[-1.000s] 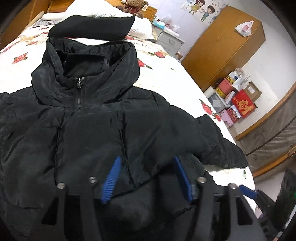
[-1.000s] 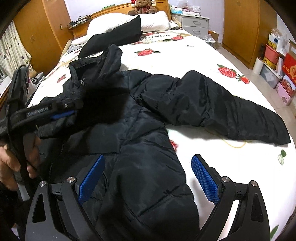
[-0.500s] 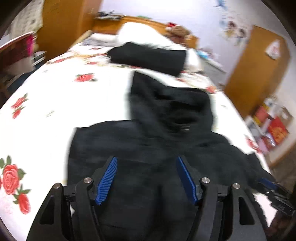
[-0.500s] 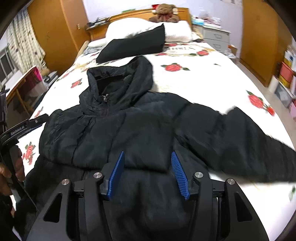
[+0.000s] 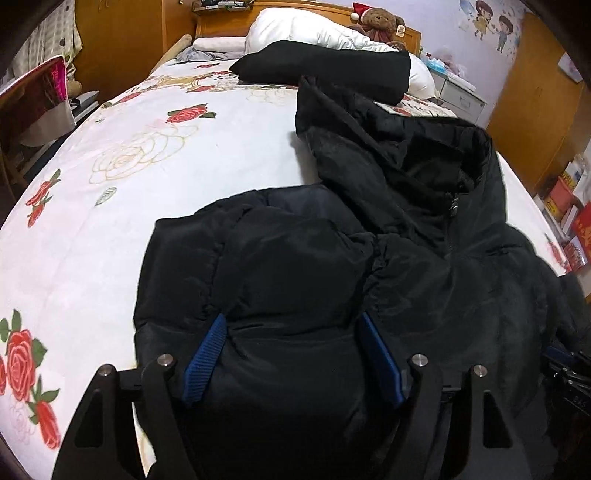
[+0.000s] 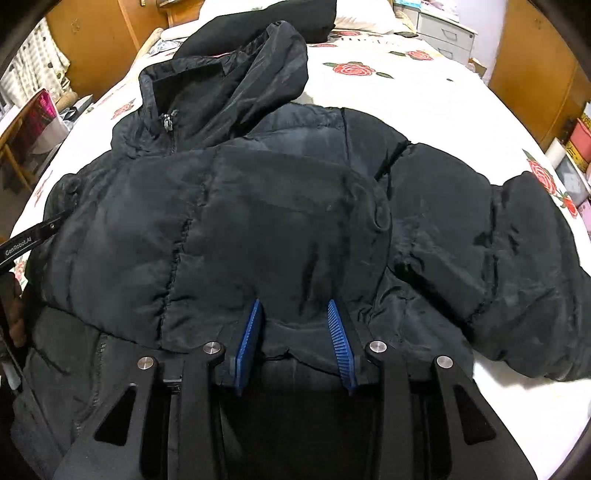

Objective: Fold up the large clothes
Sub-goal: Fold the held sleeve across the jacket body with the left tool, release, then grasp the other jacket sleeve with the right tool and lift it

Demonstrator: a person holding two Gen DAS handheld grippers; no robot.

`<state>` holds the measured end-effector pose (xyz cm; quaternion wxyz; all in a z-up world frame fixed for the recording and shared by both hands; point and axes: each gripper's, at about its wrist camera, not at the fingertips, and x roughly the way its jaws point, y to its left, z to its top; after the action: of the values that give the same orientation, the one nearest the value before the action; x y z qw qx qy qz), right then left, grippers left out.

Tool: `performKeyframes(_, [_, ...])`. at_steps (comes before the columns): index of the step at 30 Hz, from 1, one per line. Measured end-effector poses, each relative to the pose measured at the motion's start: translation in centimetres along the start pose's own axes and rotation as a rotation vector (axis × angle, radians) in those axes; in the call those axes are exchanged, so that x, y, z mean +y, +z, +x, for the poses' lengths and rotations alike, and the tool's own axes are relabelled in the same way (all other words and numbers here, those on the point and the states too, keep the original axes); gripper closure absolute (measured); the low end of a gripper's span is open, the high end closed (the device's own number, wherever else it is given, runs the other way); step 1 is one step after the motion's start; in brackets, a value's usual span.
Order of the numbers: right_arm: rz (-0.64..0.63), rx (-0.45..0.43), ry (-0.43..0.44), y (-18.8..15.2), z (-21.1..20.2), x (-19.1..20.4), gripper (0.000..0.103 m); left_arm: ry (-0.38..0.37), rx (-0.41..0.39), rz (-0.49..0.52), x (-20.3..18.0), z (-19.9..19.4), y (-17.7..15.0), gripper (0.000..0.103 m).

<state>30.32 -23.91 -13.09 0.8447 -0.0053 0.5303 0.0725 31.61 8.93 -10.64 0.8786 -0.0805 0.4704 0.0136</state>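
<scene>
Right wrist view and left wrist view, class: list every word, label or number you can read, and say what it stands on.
"GenRobot.AI": white print on the black arm of the left tool, at the left edge of the right wrist view.
Print on the bedsheet near the pillows: too blurred to read.
Red boxes by the wall: markings too small to read.

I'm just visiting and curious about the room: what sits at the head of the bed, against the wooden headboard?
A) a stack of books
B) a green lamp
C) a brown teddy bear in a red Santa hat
C: a brown teddy bear in a red Santa hat sits against the wooden headboard, behind the white pillow.
</scene>
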Motion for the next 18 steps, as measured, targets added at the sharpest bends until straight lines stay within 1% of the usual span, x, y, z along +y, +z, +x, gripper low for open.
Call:
performKeyframes(3, [0.026,-0.043,0.012,-0.4,-3.2,-0.8,0.063,-0.038,-0.035,-0.021,-0.4,-2.6,0.5,0.029])
performKeyframes(6, [0.059,-0.096,0.022,-2.0,-7.2,-2.0,0.063,-0.073,-0.097,-0.015,-1.3,-7.0,-0.3,0.029])
performKeyframes(8, [0.078,-0.129,0.028,-3.2,-9.7,-2.8,0.062,-0.098,-0.138,0.003,-2.3,-10.2,-1.2,0.029])
performKeyframes(10, [0.092,-0.17,0.021,-4.7,-12.4,-3.7,0.055,-0.115,-0.175,0.032,-3.6,-13.3,-2.5,0.029])
performKeyframes(12, [0.115,-0.204,0.018,-6.2,-14.9,-4.9,0.054,-0.135,-0.2,0.052,-4.5,-15.6,-3.6,0.029])
performKeyframes(18, [0.2,-0.264,-0.002,-10.3,-19.8,-7.9,0.054,-0.172,-0.222,0.078,-7.2,-20.9,-7.6,0.029])
